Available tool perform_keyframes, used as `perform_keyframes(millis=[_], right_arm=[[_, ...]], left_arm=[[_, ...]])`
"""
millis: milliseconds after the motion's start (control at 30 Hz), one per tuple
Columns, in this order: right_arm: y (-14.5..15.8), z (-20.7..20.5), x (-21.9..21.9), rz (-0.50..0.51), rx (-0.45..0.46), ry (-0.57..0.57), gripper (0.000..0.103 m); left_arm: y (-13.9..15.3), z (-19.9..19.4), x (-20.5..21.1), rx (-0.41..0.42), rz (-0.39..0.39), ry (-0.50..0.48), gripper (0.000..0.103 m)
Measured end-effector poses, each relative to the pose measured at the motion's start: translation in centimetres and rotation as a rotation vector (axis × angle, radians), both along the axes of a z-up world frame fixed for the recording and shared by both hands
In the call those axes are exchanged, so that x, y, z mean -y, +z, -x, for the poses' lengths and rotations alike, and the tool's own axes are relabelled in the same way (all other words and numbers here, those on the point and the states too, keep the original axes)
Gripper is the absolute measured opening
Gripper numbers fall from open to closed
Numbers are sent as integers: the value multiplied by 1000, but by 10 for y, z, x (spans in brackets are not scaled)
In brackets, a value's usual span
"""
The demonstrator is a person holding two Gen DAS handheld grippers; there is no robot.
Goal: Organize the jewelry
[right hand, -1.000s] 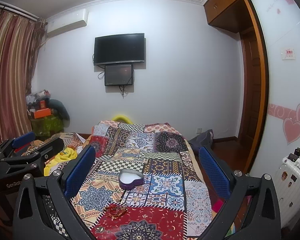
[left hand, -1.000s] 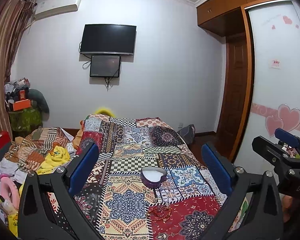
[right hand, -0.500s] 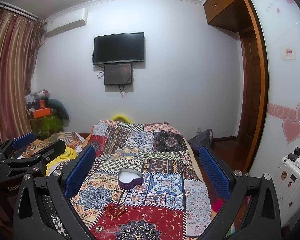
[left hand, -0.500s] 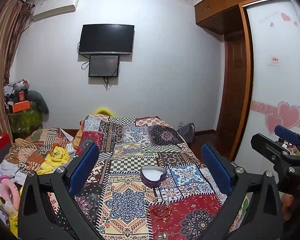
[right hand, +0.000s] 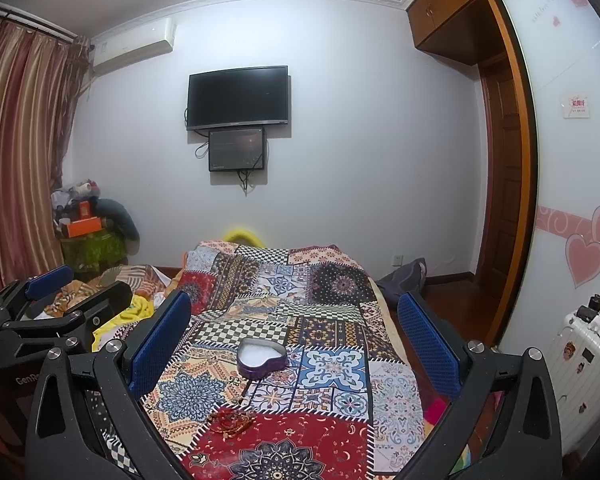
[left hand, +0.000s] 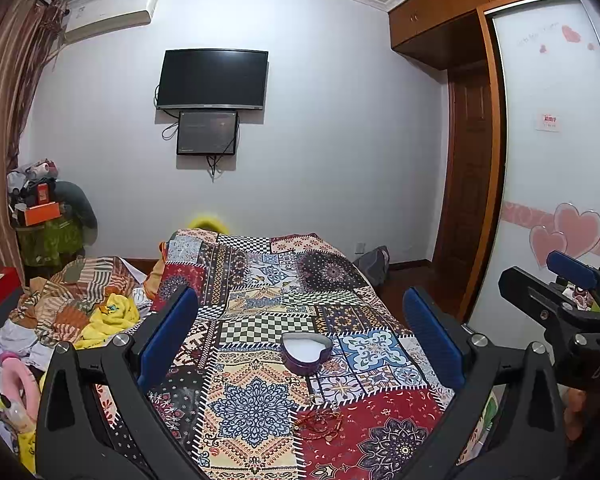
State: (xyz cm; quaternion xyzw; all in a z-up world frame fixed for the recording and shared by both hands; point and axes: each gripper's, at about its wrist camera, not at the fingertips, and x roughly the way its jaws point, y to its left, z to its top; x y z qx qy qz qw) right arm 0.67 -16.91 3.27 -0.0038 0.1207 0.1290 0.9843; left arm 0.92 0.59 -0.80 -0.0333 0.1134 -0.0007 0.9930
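Note:
A purple heart-shaped box with a white lining lies open on the patchwork bedspread; it also shows in the right wrist view. A tangle of red and gold jewelry lies on the spread in front of it, also in the right wrist view. My left gripper is open and empty, held above the near end of the bed. My right gripper is open and empty beside it, to its right.
A heap of clothes and cloth lies left of the bed. A wardrobe with heart stickers stands on the right, a white suitcase below it. A TV hangs on the far wall.
Both views have shifted only slightly; the grippers stay open and the box and jewelry have not moved.

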Motion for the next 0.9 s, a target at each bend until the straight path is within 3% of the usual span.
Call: perform_keyframes(millis=[900], right_arm=[[-10, -15, -3, 9, -44, 3, 103]], left_arm=[[-10, -21, -7, -41, 8, 15, 103]])
